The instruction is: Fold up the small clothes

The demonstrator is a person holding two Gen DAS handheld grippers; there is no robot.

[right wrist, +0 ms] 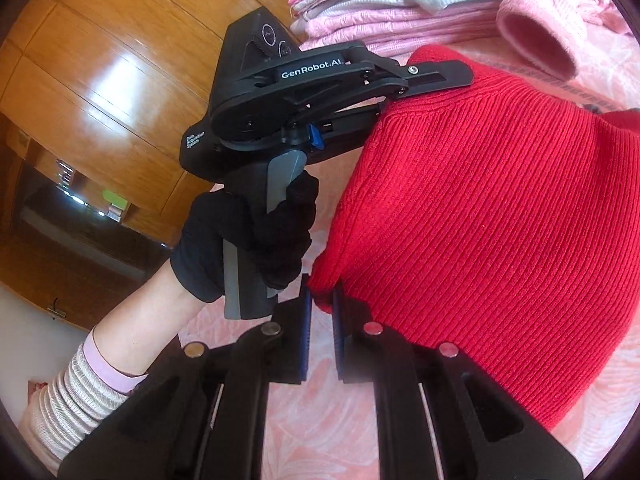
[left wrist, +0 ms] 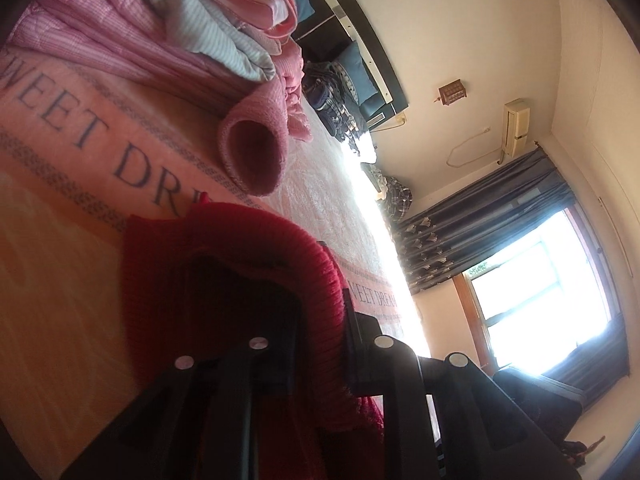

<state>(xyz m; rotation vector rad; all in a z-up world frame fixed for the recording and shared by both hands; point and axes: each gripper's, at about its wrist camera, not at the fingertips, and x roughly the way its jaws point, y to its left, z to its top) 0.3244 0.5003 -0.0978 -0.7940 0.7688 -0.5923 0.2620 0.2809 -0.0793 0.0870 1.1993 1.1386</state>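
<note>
— While both grippers hold the red knit (right wrist: 480, 220), how far along is this fold?

— Midway, I'd judge. Right gripper (right wrist: 320, 300) is pinched on its near corner; left gripper (right wrist: 404, 92) is clamped on the far edge, beside the folded stack (right wrist: 400, 4).

— And the rest?

— Knit is lifted off the pink blanket (left wrist: 80, 128), not laid flat. The pink sleeve (right wrist: 536, 32) beyond the knit looks unfolded.

Red ribbed sweater (right wrist: 480, 216), pink bedspread (left wrist: 72, 152)
</note>
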